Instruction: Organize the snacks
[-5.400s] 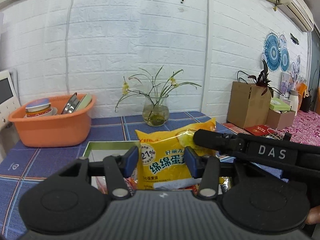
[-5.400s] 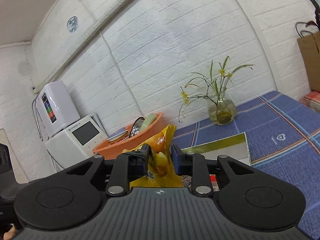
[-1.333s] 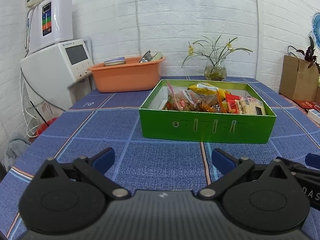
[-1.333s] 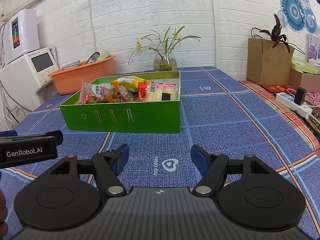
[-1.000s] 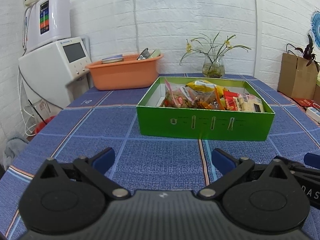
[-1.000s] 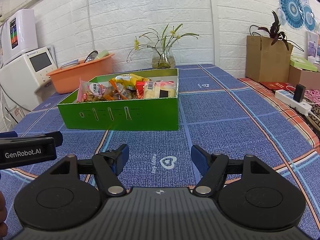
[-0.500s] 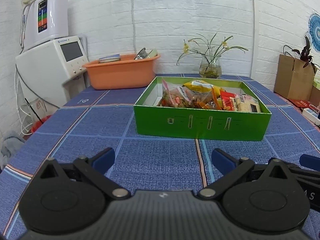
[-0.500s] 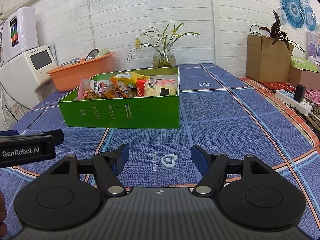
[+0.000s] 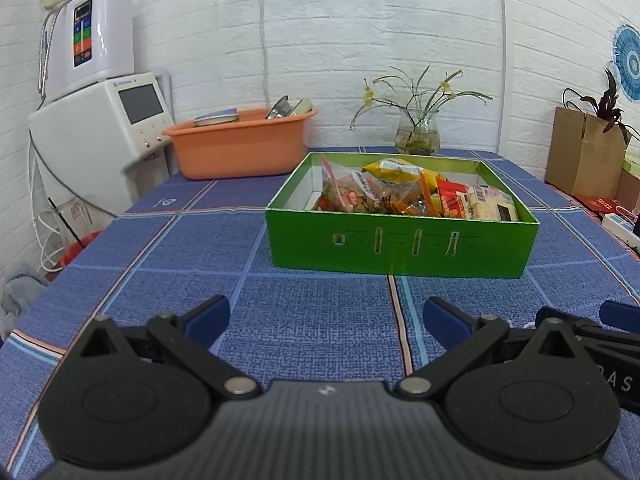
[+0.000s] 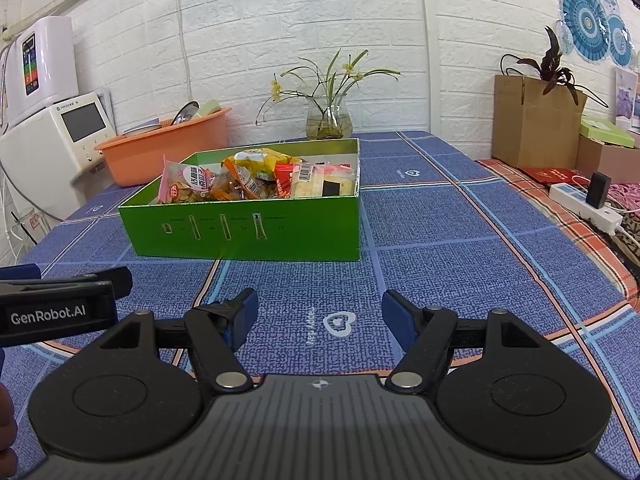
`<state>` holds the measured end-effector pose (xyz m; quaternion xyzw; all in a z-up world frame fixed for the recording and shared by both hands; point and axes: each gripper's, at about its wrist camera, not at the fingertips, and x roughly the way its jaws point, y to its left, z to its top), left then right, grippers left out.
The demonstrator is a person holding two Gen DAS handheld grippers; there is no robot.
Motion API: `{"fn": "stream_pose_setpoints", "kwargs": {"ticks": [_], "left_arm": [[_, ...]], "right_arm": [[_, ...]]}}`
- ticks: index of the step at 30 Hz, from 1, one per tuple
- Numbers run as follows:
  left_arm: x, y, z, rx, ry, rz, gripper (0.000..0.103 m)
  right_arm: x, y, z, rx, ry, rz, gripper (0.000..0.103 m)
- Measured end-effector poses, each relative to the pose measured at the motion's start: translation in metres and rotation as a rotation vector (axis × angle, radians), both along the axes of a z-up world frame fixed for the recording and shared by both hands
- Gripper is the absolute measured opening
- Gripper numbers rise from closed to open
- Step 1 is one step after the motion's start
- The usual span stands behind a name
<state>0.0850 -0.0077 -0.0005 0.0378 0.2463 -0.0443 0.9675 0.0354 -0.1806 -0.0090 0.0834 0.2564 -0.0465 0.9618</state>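
Plainly released, both sets: left tongs [image 9: 324,320] spread wide with nothing between the blue pads, right tongs [image 10: 318,316] likewise parted and empty, both low over the blue checked surface [image 9: 312,320] and well short of the green box [image 9: 400,246]. Probably pulled back this far because nothing loose lies on the cloth to fetch (a judgement from how things lie, nothing more). Seems near done, or done.

Farther out, the snacks: all inside the box, none on the cloth. A clear bag of round biscuits [image 9: 352,194] leaning at the left end, a yellow packet [image 9: 394,170] behind it, a red packet [image 9: 450,200] and a pale barcoded pack [image 9: 486,204] toward the right. Packed close and slanted against one another, likely so the lot fits below the rim.

From the left wrist view only: the open white floor of the box at its left corner, and grey cloth heaped past the surface's left edge. From the right wrist view only: a white power strip [image 10: 584,204] with a black plug on the checked cloth to the right, and blue fans on the wall. In both: orange basin [image 10: 168,152], glass vase [image 10: 328,120], white appliance [image 9: 104,136], brown paper bag [image 10: 536,120].
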Motion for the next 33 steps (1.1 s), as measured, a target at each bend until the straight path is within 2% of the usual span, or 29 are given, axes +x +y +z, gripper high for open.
{"fn": "stream_pose_setpoints", "kwargs": {"ticks": [18,33], "left_arm": [[-0.0007,0.0005,0.0005,0.014,-0.021,-0.003,0.103],[0.0020,0.0033,-0.0009,0.003,-0.003,-0.001,0.103]], "right_arm": [[-0.0011,-0.0005,0.0013,0.005,-0.011,-0.007,0.103],[0.0010,0.0005,0.0021,0.013,-0.006,0.000,0.103]]}}
